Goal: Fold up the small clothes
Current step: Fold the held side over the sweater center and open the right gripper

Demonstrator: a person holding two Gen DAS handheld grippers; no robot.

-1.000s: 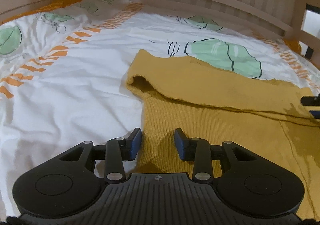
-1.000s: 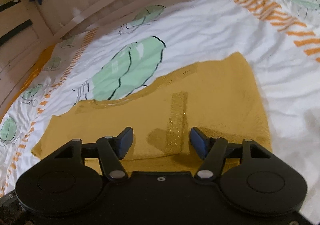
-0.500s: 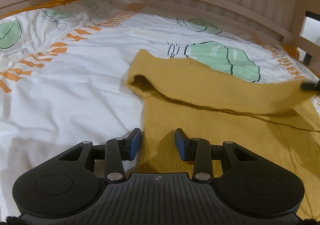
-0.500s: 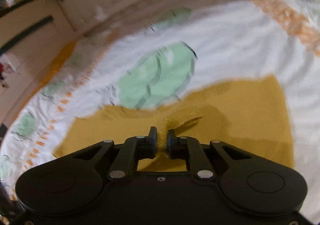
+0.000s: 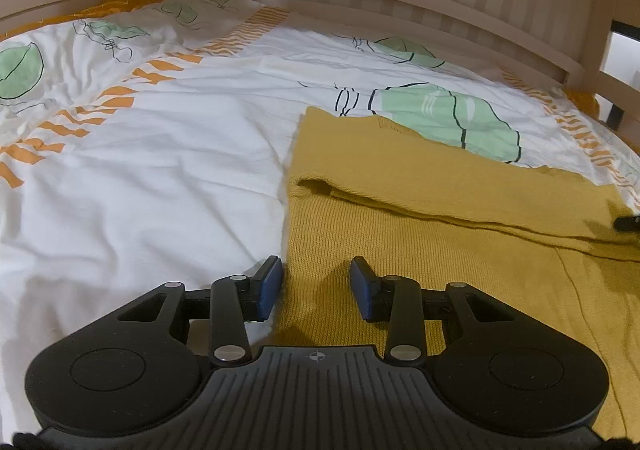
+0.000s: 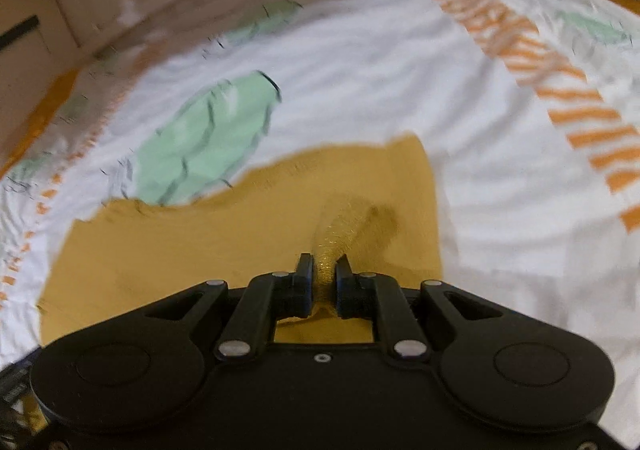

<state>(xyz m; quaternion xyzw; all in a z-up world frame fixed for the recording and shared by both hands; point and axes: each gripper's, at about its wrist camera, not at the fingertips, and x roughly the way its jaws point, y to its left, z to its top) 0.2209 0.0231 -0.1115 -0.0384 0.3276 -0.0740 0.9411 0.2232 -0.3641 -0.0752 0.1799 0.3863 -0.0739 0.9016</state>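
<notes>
Where motion blurs, right claw point(image 6: 324, 270) pinching mustard garment point(image 6: 240, 234)

Garment point(image 5: 460, 250) flat on bedspread point(image 5: 180, 178); bed rail point(image 5: 400, 6) behind

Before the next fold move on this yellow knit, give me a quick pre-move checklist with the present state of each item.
1. Right hand-held gripper shut on the knit: ok.
2. Left hand-held gripper open: ok.
3. Left holds the knit: not ok, open over its edge.
4. One fold already laid: ok.
5. Quilt bare beside the knit: ok.
6. Depth of the right grip: cannot tell, blurred.
</notes>
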